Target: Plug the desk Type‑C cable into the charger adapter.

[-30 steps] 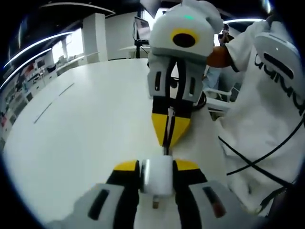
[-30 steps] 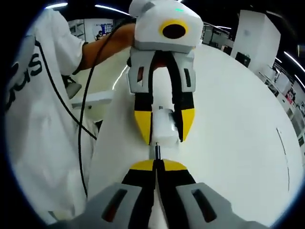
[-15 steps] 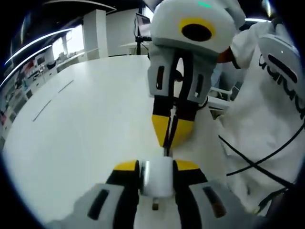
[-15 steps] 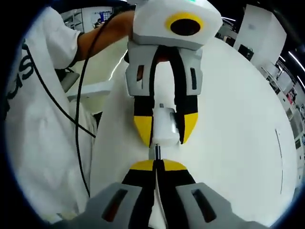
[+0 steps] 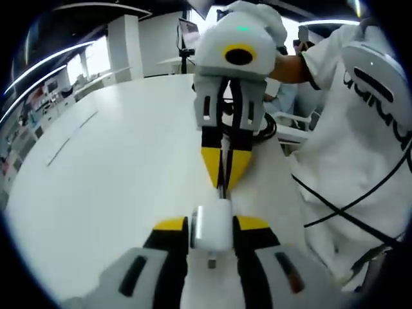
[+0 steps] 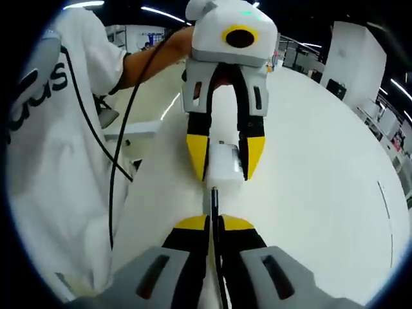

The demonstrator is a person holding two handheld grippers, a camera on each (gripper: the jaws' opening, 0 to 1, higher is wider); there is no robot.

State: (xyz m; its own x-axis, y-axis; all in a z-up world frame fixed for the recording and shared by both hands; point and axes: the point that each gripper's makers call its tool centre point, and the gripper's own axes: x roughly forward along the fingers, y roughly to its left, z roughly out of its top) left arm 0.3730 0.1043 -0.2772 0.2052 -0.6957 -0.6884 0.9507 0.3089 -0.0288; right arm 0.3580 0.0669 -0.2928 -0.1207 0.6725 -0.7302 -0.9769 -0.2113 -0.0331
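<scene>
Left gripper view: left gripper (image 5: 212, 224) clamped on the white charger adapter (image 5: 212, 226), yellow-tipped jaws tight against both its sides, held above the white table (image 5: 109, 174). Right gripper (image 5: 224, 168) facing it from the far side, jaws pinched on the Type-C cable (image 5: 223, 187), plug end touching the adapter's far face (seated or not: cannot tell). Person in a white shirt (image 5: 360, 141) along the table's right edge.

Right gripper view: right gripper (image 6: 213, 223) jaws nearly together on the Type-C cable (image 6: 214, 201), plug pointing at the charger adapter (image 6: 225, 162). Adapter gripped between the yellow jaws of the left gripper (image 6: 226, 158), above the table (image 6: 322, 174) near its left edge. Black cord (image 6: 119, 148) hanging across the shirt (image 6: 51, 154).
</scene>
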